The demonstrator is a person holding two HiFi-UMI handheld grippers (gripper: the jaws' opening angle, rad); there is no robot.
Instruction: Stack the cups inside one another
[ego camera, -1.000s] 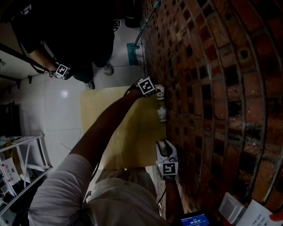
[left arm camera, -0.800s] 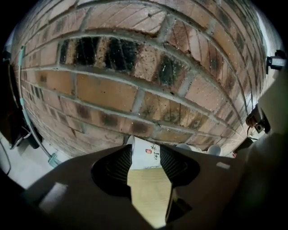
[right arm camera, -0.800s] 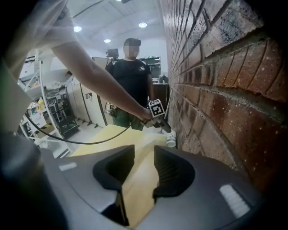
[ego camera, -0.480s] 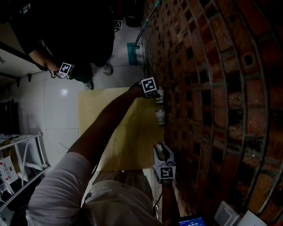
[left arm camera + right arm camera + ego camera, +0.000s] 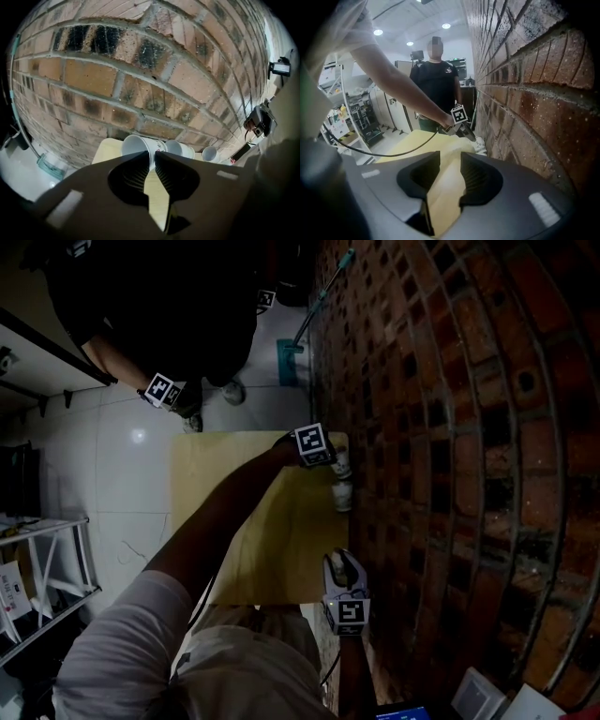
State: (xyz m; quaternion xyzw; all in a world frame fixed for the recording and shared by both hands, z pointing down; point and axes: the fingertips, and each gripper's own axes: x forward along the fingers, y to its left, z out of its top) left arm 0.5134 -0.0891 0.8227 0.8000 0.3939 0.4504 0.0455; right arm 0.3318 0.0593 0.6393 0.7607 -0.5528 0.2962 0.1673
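Observation:
Three white paper cups lie on their sides in a row along the brick wall; the left gripper view shows their open mouths. My left gripper (image 5: 151, 154) has just been closing, and its jaws now pinch the rim wall of the leftmost cup (image 5: 136, 144). The second cup (image 5: 180, 149) and third cup (image 5: 209, 153) lie to its right. In the head view the left gripper (image 5: 330, 460) sits at the far cup (image 5: 343, 467), with another cup (image 5: 343, 496) nearer. My right gripper (image 5: 343, 566) hovers over the table's near edge, open and holding nothing (image 5: 450, 161).
The yellow table (image 5: 216, 512) stands against a brick wall (image 5: 450, 427) on its right side. A person in black (image 5: 436, 79) stands beyond the far edge. A mop (image 5: 300, 334) leans on the wall; a metal rack (image 5: 47, 559) is at the left.
My left gripper has moved down onto the far cup by the wall. The right gripper has stayed put at the table's near edge.

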